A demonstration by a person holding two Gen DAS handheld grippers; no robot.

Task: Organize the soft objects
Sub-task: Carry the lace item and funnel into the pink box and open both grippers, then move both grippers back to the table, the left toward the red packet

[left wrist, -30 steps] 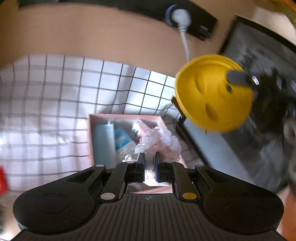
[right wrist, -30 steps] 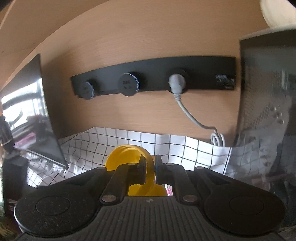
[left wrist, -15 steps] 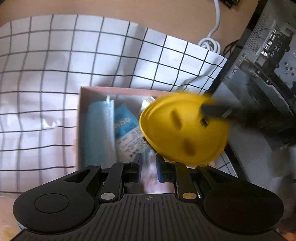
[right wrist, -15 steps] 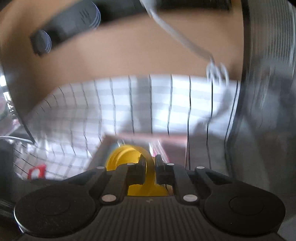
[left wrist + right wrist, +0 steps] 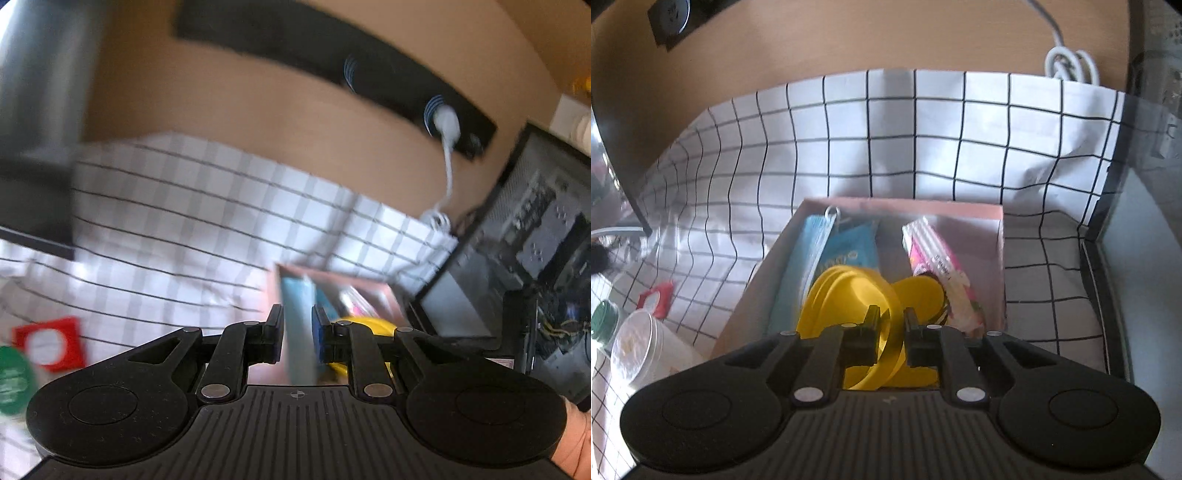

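Right hand-held gripper (image 5: pixel 889 332) tilts down over pink box (image 5: pixel 991 212), clenching yellow bowl (image 5: pixel 849 295); left hand-held gripper (image 5: pixel 297 334) released.

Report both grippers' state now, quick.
Left gripper: nearly closed, nothing visibly clamped.
Right gripper: shut on the yellow collapsible bowl over the pink box.

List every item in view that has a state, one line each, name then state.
right gripper: shut on the rim of the yellow cup.
yellow cup: tipped on its side, low in the box.
pink box: open, no lid, holding packets.
blue face masks: lying flat along the box's left wall.
pink packet: leaning near the right wall.
left gripper: jaws narrowly apart, nothing held.
white plug: plugged into the wall strip.
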